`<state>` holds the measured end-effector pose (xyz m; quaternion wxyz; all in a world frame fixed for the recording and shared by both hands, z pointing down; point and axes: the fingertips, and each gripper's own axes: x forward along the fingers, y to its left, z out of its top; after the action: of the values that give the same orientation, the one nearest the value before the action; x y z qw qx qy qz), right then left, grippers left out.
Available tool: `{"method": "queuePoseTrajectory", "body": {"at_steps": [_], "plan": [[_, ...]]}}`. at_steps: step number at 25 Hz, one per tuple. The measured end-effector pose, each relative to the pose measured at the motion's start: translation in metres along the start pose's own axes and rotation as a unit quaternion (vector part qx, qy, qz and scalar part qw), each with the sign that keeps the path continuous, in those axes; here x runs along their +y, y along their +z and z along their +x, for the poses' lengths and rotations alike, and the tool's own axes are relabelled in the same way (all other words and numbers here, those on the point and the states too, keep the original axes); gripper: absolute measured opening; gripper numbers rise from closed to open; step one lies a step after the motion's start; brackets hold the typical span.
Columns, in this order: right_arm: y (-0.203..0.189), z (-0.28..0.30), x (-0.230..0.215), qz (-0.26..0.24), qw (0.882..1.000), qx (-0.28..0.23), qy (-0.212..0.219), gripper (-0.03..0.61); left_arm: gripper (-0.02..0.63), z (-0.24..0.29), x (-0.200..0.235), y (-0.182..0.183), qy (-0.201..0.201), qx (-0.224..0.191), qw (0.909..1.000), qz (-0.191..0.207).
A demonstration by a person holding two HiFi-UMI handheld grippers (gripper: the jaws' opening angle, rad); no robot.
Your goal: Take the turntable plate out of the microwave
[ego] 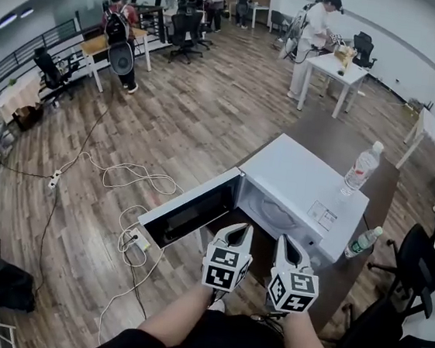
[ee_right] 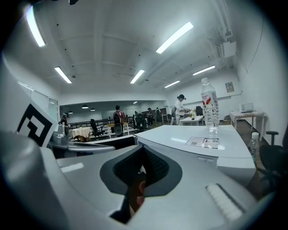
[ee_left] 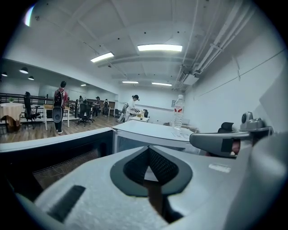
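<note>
- Two grippers hang side by side at the mouth of the microwave (ego: pixel 303 179): your left gripper (ego: pixel 241 228) and your right gripper (ego: pixel 286 240), both aimed slightly downward into the opening.
- Left gripper view: the jaws are pressed together at the tips with nothing between them. Right gripper view: the same, tips meeting and empty.
- The plate (ego: pixel 275 213) lies flat on the floor of the cavity, a pale oval just beyond your fingertips. Neither gripper touches it (so it is all still to do).
- The door (ego: pixel 190 209) is swung right out to your left, which is why both tools have a straight line in.
- One bottle (ego: pixel 362 169) stands upright on top of the microwave near its far right corner. A second bottle (ego: pixel 363 242) stands on the dark table (ego: pixel 384 188) just beside the microwave's right side.
- My read is that you're at the approach stage. Closed jaws can't take a rim, so at least one pair has to open before it reaches the plate.
- Glass on a low hub probably needs a lift at the edge first, then a level pull outward.
- Watch your right side on the way out, because that table bottle is near.
- The people across the room are well apart from you.
</note>
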<state>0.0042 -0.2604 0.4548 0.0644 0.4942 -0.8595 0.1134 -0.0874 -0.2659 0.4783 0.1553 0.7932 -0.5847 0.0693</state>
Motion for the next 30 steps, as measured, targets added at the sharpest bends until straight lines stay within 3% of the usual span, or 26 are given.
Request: {"method": "queuePoseTrajectory", "body": {"at_steps": [7,13,17,20,23,25,27,30], "plan": [[0.0,0.022,-0.002,-0.01,1.0,0.011,-0.025,0.009,0.009,0.025,0.023,-0.01,-0.006,0.009,0.9996,-0.027],[-0.012,0.033,-0.015,-0.001,0.999,0.024,-0.035,0.009,0.009,0.052,0.031,-0.029,-0.011,0.04,0.9982,-0.043],[-0.022,0.041,-0.025,0.008,0.999,0.033,-0.04,0.009,0.009,0.071,0.035,-0.045,-0.018,0.064,0.995,-0.074],[-0.027,0.046,-0.034,0.008,0.998,0.042,-0.043,0.009,0.009,0.089,0.033,-0.056,-0.044,0.081,0.9886,-0.119],[-0.032,0.046,-0.041,0.011,0.998,0.052,-0.043,0.009,0.032,0.108,0.023,-0.065,-0.096,0.084,0.9759,-0.177],[-0.035,0.045,-0.046,0.008,0.997,0.056,-0.046,0.009,0.087,0.122,0.019,-0.071,-0.127,0.08,0.9617,-0.23],[-0.037,0.042,-0.05,0.002,0.997,0.06,-0.051,0.009,0.106,0.136,0.019,-0.076,-0.146,0.074,0.9394,-0.301],[-0.043,0.039,-0.057,-0.003,0.996,0.069,-0.056,0.009,0.117,0.154,0.034,-0.089,-0.138,0.06,0.9016,-0.406]]}}
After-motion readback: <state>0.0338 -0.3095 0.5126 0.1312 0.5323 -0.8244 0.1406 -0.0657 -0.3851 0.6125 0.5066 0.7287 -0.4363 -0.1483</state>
